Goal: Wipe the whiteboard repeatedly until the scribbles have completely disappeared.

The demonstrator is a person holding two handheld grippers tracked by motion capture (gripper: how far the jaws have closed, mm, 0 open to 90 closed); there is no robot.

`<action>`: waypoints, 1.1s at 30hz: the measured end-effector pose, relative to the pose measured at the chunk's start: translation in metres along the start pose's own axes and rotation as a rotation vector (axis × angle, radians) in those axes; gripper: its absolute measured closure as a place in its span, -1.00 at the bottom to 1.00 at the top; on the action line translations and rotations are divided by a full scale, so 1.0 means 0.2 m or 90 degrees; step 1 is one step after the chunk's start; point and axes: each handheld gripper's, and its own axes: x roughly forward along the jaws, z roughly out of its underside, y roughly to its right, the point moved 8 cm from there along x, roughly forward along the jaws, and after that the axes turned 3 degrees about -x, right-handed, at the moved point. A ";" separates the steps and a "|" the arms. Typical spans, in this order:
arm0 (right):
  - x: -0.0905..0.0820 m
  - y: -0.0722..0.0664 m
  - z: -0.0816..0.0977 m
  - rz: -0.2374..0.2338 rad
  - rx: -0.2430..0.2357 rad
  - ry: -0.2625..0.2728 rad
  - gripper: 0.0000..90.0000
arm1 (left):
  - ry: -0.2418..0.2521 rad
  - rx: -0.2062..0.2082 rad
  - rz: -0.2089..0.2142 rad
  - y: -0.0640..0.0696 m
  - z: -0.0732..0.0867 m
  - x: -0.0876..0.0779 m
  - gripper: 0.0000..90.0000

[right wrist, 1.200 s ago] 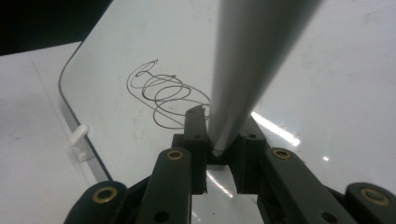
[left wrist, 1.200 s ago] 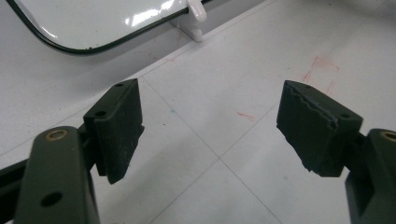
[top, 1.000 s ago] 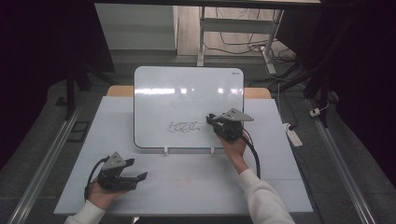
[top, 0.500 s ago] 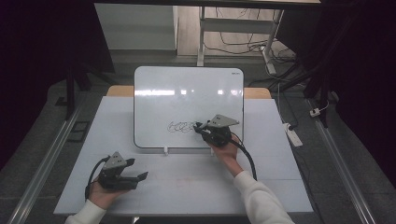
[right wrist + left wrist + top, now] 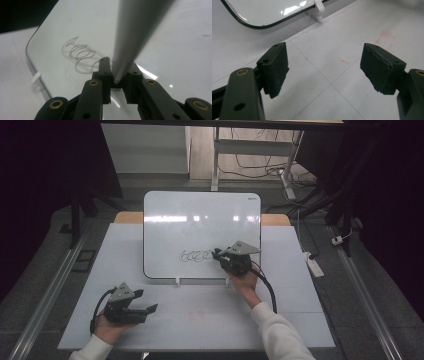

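A whiteboard (image 5: 202, 232) is propped on the counter (image 5: 300, 320) toward its far edge, held up by two small clips (image 5: 177, 281) at its near edge. A looped scribble (image 5: 194, 255) is placed low on the board, right of its middle. Just right of the scribble, the right gripper (image 5: 216, 254) is held over the board's lower right part, with a marker (image 5: 135, 32) clamped between its fingers (image 5: 105, 72). The left gripper (image 5: 150, 309) is kept on the counter's near left part, well apart from the board, its fingers (image 5: 275, 67) spread over bare counter. A power strip (image 5: 314, 264) lies on the floor right of the counter.
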 end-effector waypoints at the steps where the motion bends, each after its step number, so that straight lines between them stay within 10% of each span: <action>1: 0.01 -0.03 0.01 -0.015 -0.015 -0.012 0.74 | 0.000 -0.001 0.000 0.00 0.00 0.00 -0.49; 8: -0.01 0.10 -0.06 0.039 0.042 0.040 0.74 | 0.001 0.003 0.003 0.00 0.00 0.00 -0.49; 12: 0.05 -0.04 -0.03 -0.012 -0.029 -0.006 0.74 | 0.000 0.006 0.008 0.01 0.00 0.01 -0.49; 16: 0.03 0.09 -0.09 0.031 0.035 0.038 0.74 | 0.002 0.010 0.012 0.02 -0.01 0.00 -0.49; 22: 0.08 -0.09 -0.01 -0.033 -0.021 -0.007 0.74 | 0.006 0.009 0.015 0.01 -0.01 0.00 -0.49; 27: 0.03 0.06 -0.07 0.031 0.031 0.037 0.74 | 0.008 0.014 0.016 0.02 -0.01 0.00 -0.49; 31: 0.06 -0.08 -0.01 -0.011 -0.048 -0.015 0.74 | 0.007 0.010 0.017 0.01 -0.02 0.00 -0.49; 33: 0.05 -0.05 -0.02 -0.001 -0.053 -0.014 0.74 | 0.007 0.011 0.016 0.01 -0.01 0.00 -0.49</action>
